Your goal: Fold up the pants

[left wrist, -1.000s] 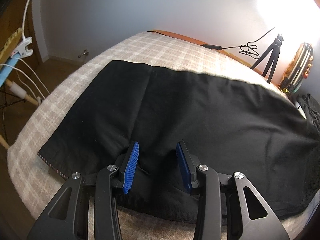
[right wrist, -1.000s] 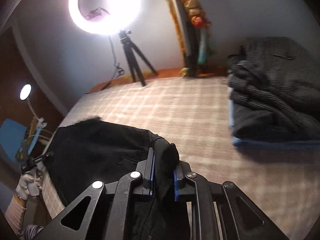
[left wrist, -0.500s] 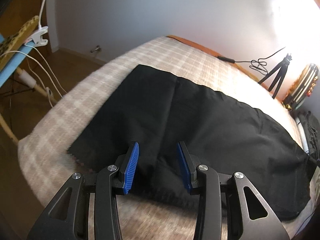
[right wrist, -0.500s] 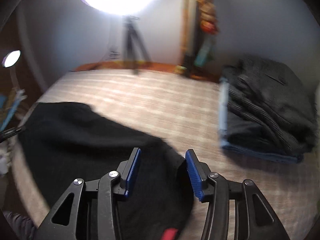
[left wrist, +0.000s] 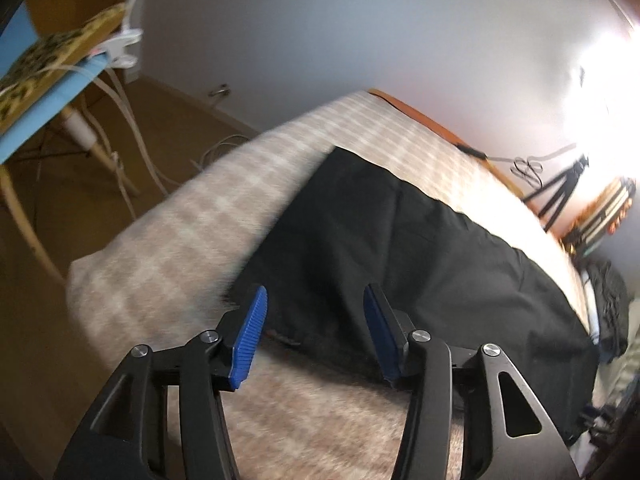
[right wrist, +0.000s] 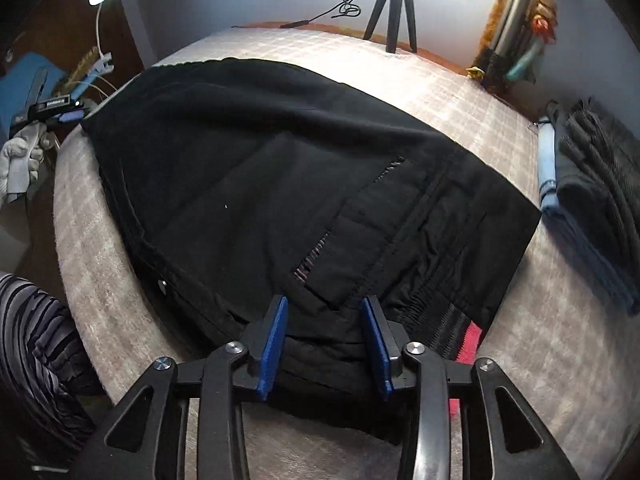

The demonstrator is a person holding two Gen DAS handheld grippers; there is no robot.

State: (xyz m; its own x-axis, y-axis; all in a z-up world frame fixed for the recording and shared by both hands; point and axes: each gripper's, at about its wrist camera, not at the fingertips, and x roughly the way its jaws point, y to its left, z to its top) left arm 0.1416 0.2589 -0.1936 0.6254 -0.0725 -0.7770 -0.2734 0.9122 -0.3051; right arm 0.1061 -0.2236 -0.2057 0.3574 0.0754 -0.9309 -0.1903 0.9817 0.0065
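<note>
Black pants (right wrist: pixel 256 168): lying flat across the middle of the frame on the checked bedspread (right wrist: pixel 460 80), waistband lower right.

Right gripper (right wrist: pixel 326 340): jaws spread, just closing, waistband fabric between the blue pads (no pinch visible).

Left gripper (left wrist: pixel 314 334): jaws spread, just opening, poised over the pants' lower edge.

Folded dark clothes (right wrist: pixel 596 184): right edge.

Tripod (right wrist: pixel 394 4): top centre.

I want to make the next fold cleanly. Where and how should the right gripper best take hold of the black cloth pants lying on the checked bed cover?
Probably at the gathered elastic waistband of the black cloth pants, coming down from above at the near edge. That band is thick and bunched, so it offers something to pinch, while the legs lie flat. The right gripper stands open over it.
</note>
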